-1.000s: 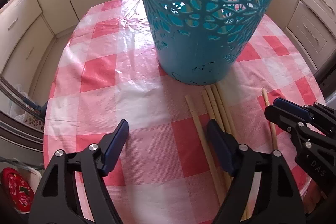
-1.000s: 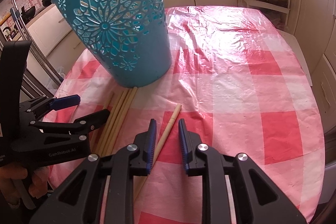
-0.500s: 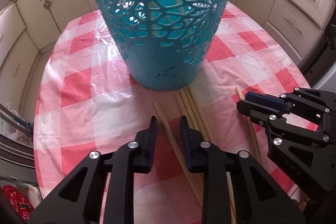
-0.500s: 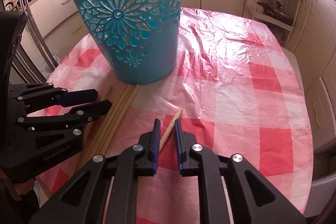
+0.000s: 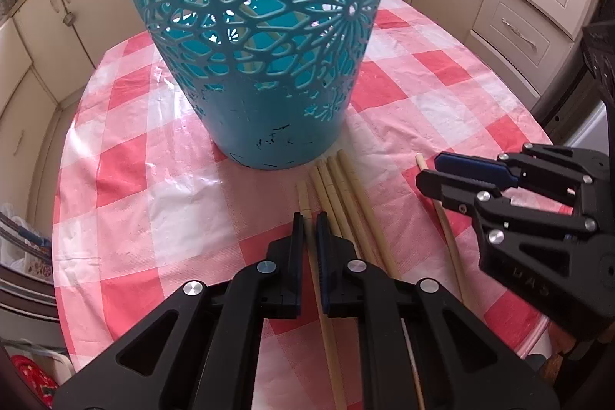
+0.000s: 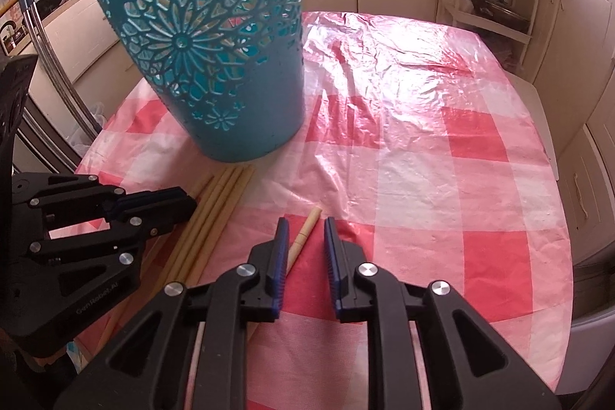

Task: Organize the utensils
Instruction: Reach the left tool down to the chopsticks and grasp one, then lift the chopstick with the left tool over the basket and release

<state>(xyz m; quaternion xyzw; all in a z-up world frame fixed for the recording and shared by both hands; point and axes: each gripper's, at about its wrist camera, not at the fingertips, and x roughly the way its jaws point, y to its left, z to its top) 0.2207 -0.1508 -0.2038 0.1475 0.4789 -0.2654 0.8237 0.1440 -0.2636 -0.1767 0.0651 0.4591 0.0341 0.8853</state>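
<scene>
Two grippers angled down at bamboo sticks lying by a teal basket on a checked tablecloth.

The left gripper (image 5: 309,218) tilts steeply down and is clamped on the leftmost bamboo stick (image 5: 303,196), whose long axis runs from the near table edge toward the teal cut-out basket (image 5: 253,37), its tip just short of the base. Three more sticks (image 5: 338,187) lie side by side just beside it, pointing the same way. The right gripper (image 6: 306,223) also points down; its jaws have just been opening and stand slightly apart, astride the lone stick (image 6: 307,227), which lies apart from the bundle on the red-and-white tablecloth (image 6: 442,148); whether the pads touch it is hard to tell. The near ends of all the sticks are hidden under the gripper bodies. More sticks stand inside the basket, glimpsed through the cut-outs.
</scene>
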